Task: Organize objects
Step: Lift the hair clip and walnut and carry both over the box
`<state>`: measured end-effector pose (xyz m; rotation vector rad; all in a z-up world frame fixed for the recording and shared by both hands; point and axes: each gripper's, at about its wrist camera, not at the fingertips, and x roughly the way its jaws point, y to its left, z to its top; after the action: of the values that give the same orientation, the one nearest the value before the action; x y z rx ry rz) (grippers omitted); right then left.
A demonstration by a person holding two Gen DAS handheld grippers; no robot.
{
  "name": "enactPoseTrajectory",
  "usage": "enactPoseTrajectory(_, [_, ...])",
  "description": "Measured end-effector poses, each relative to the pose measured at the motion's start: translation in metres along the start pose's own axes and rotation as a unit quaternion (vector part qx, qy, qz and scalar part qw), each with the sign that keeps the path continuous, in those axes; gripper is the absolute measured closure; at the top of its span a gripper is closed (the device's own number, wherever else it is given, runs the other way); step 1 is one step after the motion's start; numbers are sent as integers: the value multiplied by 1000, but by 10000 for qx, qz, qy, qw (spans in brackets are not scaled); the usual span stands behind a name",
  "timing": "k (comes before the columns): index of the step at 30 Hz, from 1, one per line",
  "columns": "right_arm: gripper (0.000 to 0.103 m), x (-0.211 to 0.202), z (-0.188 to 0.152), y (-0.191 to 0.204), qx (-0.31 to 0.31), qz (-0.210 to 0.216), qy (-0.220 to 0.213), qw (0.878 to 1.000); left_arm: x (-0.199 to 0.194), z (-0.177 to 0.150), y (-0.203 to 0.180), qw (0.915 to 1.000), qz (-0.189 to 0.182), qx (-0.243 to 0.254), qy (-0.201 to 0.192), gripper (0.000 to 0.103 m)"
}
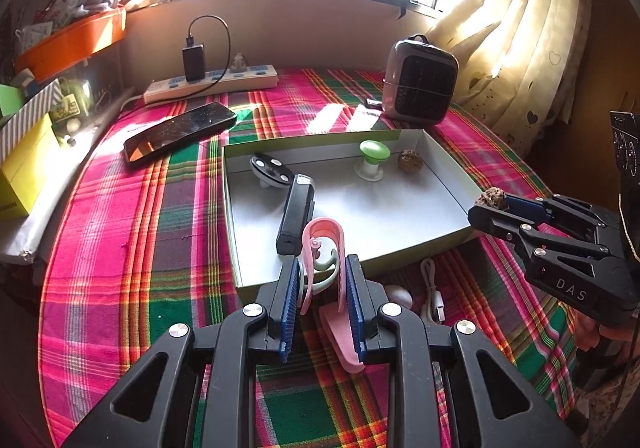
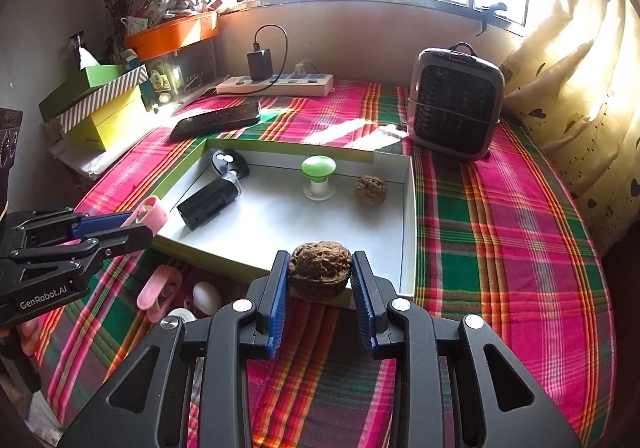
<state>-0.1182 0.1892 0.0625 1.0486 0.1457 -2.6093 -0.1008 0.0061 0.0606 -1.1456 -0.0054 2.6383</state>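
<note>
**Both tongs loaded, box just ahead**

Sunlit window and pale curtain behind; a table under a pink-and-green plaid cloth (image 2: 500, 232). A power strip (image 1: 212, 85), a phone (image 1: 180, 131) and a small heater (image 2: 456, 103) sit toward the back.

The shallow white box (image 2: 408, 207) lies mid-table. Already in it: a walnut (image 2: 371, 189), a green knob (image 2: 319, 175), a black cylinder (image 2: 210, 201) and a black disc (image 2: 229, 163).

My left tongs (image 1: 322, 288) are clamped on a pink clip (image 1: 324, 248), held just at the box's near wall. My right tongs (image 2: 319, 276) grip a second walnut (image 2: 319, 268) over the near edge, clear of the cloth.

Still loose on the cloth in front of the box: another pink clip (image 2: 158, 290), a white egg-shaped thing (image 2: 207, 298), a white cable (image 1: 432, 290).

Step, as I read it: carrying both items to the box. Next move calls for bringing each over bare box floor, lowering, then opening. The walnut may roll, so I'd release it low, away from the wall.
</note>
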Motion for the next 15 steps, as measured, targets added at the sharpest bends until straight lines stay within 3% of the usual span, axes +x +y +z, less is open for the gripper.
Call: enactPoseTrajectory(15, [71,33,28,-15,-32,-99,100,9999,36,32,-14,9996,-150,214,93,82])
